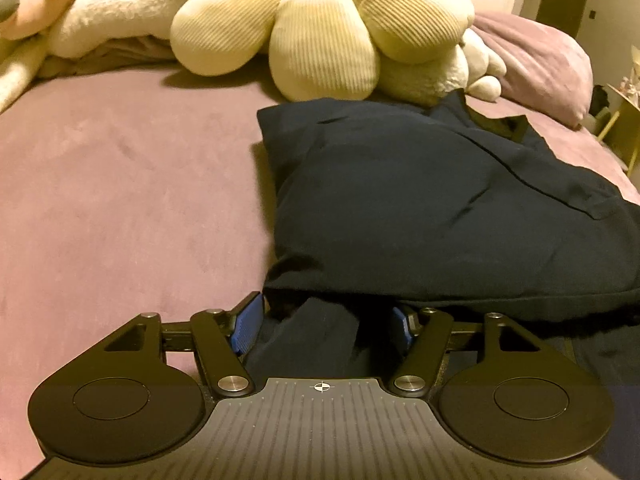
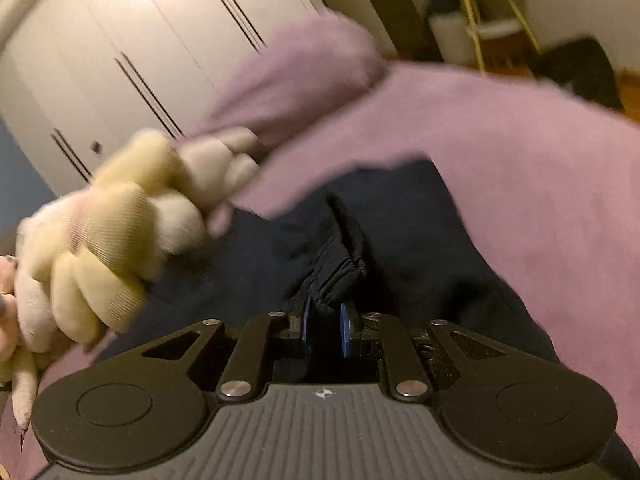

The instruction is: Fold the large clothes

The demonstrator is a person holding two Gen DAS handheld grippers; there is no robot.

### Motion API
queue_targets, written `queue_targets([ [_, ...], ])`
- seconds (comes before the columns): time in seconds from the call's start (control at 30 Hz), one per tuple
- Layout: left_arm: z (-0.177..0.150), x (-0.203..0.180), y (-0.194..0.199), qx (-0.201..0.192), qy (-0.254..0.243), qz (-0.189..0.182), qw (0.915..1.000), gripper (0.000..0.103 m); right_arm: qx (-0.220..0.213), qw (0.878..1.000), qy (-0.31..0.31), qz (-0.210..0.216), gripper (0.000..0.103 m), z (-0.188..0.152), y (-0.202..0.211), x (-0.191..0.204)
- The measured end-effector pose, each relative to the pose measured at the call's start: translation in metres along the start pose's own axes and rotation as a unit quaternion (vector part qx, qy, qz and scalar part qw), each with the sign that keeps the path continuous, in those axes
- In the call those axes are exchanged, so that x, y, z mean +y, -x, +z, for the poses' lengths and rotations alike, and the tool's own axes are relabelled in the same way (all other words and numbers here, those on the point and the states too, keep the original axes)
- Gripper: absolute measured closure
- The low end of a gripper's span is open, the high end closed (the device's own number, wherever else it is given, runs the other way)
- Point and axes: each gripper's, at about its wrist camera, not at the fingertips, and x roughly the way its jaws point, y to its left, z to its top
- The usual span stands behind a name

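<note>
A dark navy garment (image 1: 420, 208) is spread in folded layers on the mauve bedspread (image 1: 120, 200), just in front of a cream flower-shaped cushion (image 1: 328, 28). The left gripper (image 1: 324, 326) is seen parted, with a loose bunch of the fabric lying between its 2 blue pads (image 1: 246, 328). The right gripper (image 2: 325, 328) is clamped on a gathered edge of the same garment (image 2: 400, 240); this view is blurred

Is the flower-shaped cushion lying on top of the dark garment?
No, the flower-shaped cushion rests on the bed behind the dark garment.
</note>
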Motion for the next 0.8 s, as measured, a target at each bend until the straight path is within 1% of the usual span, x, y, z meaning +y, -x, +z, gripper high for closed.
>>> queue_targets([
  [0.13, 0.005, -0.003, 0.001, -0.003, -0.004, 0.005, 1.0, 0.035, 0.001, 0.999, -0.04, 0.021, 0.075, 0.002, -0.007, -0.011],
  [0.2, 0.008, -0.004, 0.004, -0.011, 0.003, 0.003, 0.9999, 0.035, 0.012, 0.999, -0.034, 0.011, 0.075, 0.003, -0.016, -0.004],
  [0.23, 0.01, -0.004, 0.007, -0.017, 0.005, 0.001, 0.9998, 0.035, 0.017, 1.0, -0.021, 0.001, 0.084, 0.005, -0.019, 0.002],
  [0.27, 0.012, -0.005, 0.01, -0.028, 0.002, 0.0, 0.9996, 0.034, 0.016, 1.0, -0.001, -0.003, 0.087, 0.005, -0.018, 0.006],
  [0.3, 0.014, -0.007, 0.013, -0.038, -0.004, 0.001, 0.9993, 0.031, -0.001, 1.0, 0.022, -0.003, 0.088, 0.006, -0.013, 0.014],
  [0.37, 0.017, -0.012, 0.015, -0.047, -0.021, 0.003, 0.9987, 0.027, -0.063, 0.996, 0.062, 0.006, 0.089, 0.014, 0.007, 0.028],
  [0.43, 0.018, -0.018, 0.012, -0.043, -0.035, 0.005, 0.9984, 0.026, -0.119, 0.989, 0.092, -0.013, 0.089, 0.017, 0.021, 0.035],
  [0.47, 0.017, -0.02, 0.009, -0.037, -0.041, 0.008, 0.9984, 0.025, -0.136, 0.985, 0.105, -0.025, 0.089, 0.017, 0.023, 0.036],
  [0.5, 0.017, -0.022, 0.005, -0.03, -0.044, 0.01, 0.9985, 0.024, -0.138, 0.983, 0.115, -0.038, 0.089, 0.017, 0.02, 0.035],
  [0.53, 0.016, -0.021, 0.002, -0.022, -0.044, 0.013, 0.9987, 0.024, -0.126, 0.984, 0.117, -0.047, 0.089, 0.018, 0.013, 0.031],
  [0.57, 0.015, -0.02, 0.0, -0.016, -0.04, 0.018, 0.9989, 0.024, -0.107, 0.985, 0.119, -0.059, 0.088, 0.017, 0.003, 0.026],
  [0.63, 0.013, -0.015, -0.001, -0.015, -0.031, 0.019, 0.9992, 0.023, -0.044, 0.988, 0.119, -0.091, 0.086, 0.013, -0.022, 0.012],
  [0.67, 0.013, -0.011, -0.002, -0.015, -0.025, 0.018, 0.9994, 0.021, -0.027, 0.988, 0.116, -0.095, 0.086, 0.011, -0.03, 0.005],
  [0.7, 0.014, -0.008, -0.002, -0.014, -0.021, 0.02, 0.9995, 0.021, -0.031, 0.989, 0.116, -0.087, 0.086, 0.012, -0.029, 0.002],
  [0.73, 0.014, -0.006, -0.002, -0.013, -0.018, 0.021, 0.9995, 0.021, -0.037, 0.99, 0.111, -0.078, 0.082, 0.014, -0.025, 0.002],
  [0.77, 0.015, -0.005, -0.003, -0.012, -0.017, 0.023, 0.9995, 0.021, -0.039, 0.992, 0.098, -0.072, 0.074, 0.016, -0.02, 0.0],
  [0.8, 0.016, -0.005, -0.003, -0.014, -0.018, 0.025, 0.9994, 0.021, -0.042, 0.993, 0.086, -0.066, 0.072, 0.017, -0.015, -0.002],
])
